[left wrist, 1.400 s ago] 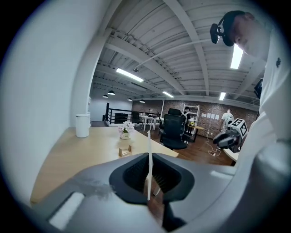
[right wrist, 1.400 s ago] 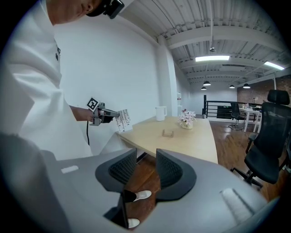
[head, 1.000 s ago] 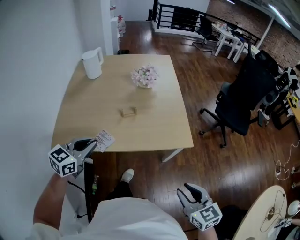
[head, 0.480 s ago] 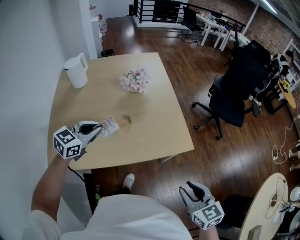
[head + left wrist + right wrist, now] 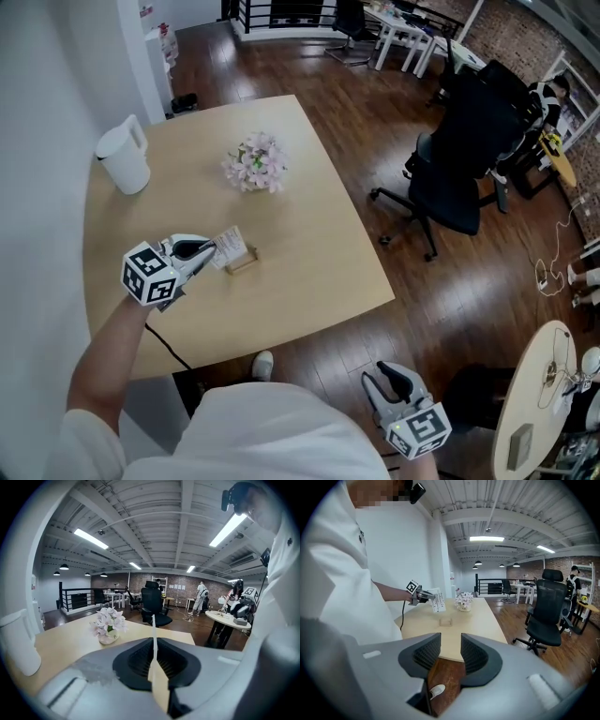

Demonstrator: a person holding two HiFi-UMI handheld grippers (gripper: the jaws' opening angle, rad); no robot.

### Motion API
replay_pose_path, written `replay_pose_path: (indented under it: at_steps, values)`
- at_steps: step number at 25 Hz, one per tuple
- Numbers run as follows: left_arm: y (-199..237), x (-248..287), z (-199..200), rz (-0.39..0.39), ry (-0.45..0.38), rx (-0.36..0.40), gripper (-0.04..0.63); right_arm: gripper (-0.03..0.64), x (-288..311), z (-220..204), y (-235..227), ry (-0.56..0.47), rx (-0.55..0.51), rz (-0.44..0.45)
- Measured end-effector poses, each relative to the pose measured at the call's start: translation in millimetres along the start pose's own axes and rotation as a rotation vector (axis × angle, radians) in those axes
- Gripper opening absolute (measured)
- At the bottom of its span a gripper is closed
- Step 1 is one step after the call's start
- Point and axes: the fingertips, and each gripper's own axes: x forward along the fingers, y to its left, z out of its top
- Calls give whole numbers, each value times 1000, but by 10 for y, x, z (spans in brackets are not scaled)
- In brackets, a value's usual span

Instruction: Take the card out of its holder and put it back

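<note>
One card (image 5: 228,246) is pinched upright in the closed jaws of your left gripper (image 5: 208,251), close to the small wooden holder (image 5: 242,262) on the surface (image 5: 309,211) and not yet in it. Line the card's lower edge up with the holder, then lower it straight, since a tilted card would likely nudge so light a piece. Your right gripper (image 5: 389,382), jaws apart and empty, hangs well off the surface.

Matt wooden table (image 5: 319,253), glossy wood floor (image 5: 450,300)
</note>
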Motion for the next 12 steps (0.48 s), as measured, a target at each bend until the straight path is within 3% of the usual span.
replay_pose_path:
  at_steps: [12]
  values:
    - [281, 523, -274, -93, 40, -2, 17, 138, 185, 117, 37, 60, 31, -71]
